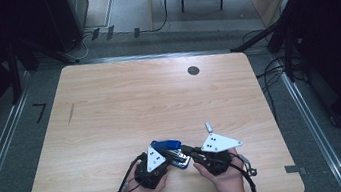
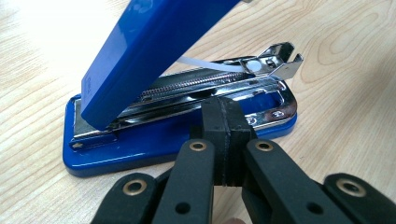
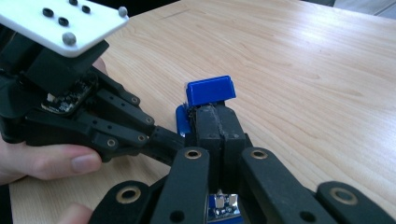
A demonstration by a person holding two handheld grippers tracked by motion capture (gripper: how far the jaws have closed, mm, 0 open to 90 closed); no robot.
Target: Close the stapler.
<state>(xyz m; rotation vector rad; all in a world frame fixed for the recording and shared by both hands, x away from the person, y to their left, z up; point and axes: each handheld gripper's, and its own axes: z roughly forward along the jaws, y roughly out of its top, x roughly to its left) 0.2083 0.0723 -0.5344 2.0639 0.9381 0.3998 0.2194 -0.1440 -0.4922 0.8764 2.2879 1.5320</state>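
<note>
A blue stapler (image 1: 169, 146) lies near the table's front edge with its blue top (image 2: 149, 51) swung up off the chrome staple channel (image 2: 210, 84). My left gripper (image 2: 223, 116) is shut, nothing between its pads, with its tips against the stapler's long side by the base (image 2: 140, 149). From the other side my right gripper (image 3: 215, 119) is shut too, its tips at one end of the stapler, just under the raised blue top (image 3: 210, 91). In the high view the left gripper (image 1: 166, 153) and right gripper (image 1: 190, 153) meet at the stapler, a hand around each.
A small white piece (image 1: 208, 126) lies on the wooden table (image 1: 124, 107) just beyond the right gripper. A dark round hole (image 1: 193, 70) sits at the back right of the tabletop. Cables trail off the front edge, and dark stands flank the table.
</note>
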